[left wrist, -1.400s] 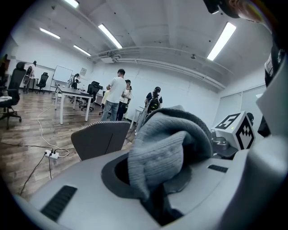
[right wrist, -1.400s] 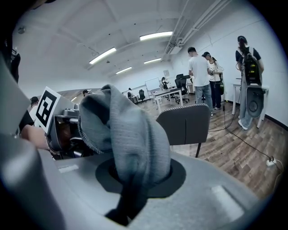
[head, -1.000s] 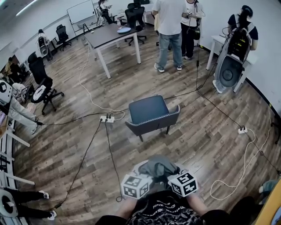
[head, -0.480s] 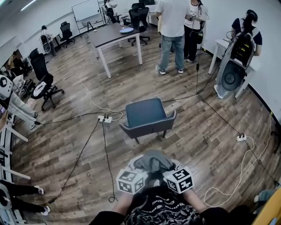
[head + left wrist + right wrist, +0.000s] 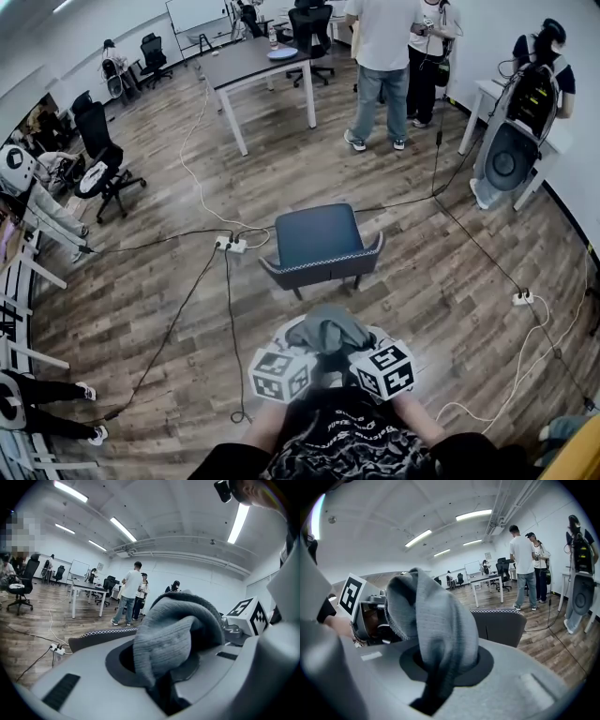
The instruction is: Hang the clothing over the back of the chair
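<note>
A dark grey chair (image 5: 317,234) stands on the wood floor, its stitched back edge (image 5: 323,267) turned toward me. A bunched grey knit clothing (image 5: 326,330) hangs between my two grippers, just short of that back edge. My left gripper (image 5: 305,351) is shut on a fold of the clothing (image 5: 178,630), which bulges over its jaws. My right gripper (image 5: 361,349) is likewise shut on the clothing (image 5: 431,625). The fabric hides both sets of fingertips. The chair back (image 5: 101,637) shows low beyond the left jaws, and the chair back (image 5: 499,623) fills the space beyond the right ones.
A power strip (image 5: 232,245) with cables lies on the floor left of the chair; another power strip (image 5: 523,298) lies to the right. Two people (image 5: 384,56) stand beyond, by a table (image 5: 253,61). An office chair (image 5: 103,169) is far left, a white machine (image 5: 511,155) far right.
Both grippers have carried the clothing forward, closer to the chair's back. Their hold on the fabric looks the same.
</note>
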The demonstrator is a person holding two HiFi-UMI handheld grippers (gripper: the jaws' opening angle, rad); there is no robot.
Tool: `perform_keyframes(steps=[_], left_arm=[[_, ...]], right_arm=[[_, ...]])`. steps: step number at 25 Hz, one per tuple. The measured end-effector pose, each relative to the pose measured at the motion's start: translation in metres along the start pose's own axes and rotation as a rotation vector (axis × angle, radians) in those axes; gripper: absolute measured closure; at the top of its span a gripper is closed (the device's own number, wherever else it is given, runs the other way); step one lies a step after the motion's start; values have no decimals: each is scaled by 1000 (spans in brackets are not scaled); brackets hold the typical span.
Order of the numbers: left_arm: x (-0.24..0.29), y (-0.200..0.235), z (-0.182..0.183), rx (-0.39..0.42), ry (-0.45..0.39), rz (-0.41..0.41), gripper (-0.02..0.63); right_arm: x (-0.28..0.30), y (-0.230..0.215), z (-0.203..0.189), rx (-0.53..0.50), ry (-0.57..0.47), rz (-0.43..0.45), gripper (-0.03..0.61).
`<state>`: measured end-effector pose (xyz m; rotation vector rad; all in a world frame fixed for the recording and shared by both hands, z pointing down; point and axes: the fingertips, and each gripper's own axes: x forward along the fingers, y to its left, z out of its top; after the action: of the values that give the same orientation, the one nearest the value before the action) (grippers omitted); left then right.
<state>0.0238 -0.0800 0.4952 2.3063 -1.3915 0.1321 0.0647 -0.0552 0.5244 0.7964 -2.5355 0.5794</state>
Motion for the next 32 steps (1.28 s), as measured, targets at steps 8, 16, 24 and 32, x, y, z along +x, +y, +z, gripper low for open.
perform_keyframes(steps=[8,16,24,32], left_arm=[[6,2,24,42,-15,-7,549],[25,21,70,98,-30,-50,549],[55,38,108,119,-66,-75,549],[86,57,142,164,-34,-125,549]], right_arm=[[1,-5,22,17,-11,42,515],[17,-20,68,-21,-22,56,512],[36,-46,106,22,-44,58,511],[54,-71,141,-13,-40,33,510]])
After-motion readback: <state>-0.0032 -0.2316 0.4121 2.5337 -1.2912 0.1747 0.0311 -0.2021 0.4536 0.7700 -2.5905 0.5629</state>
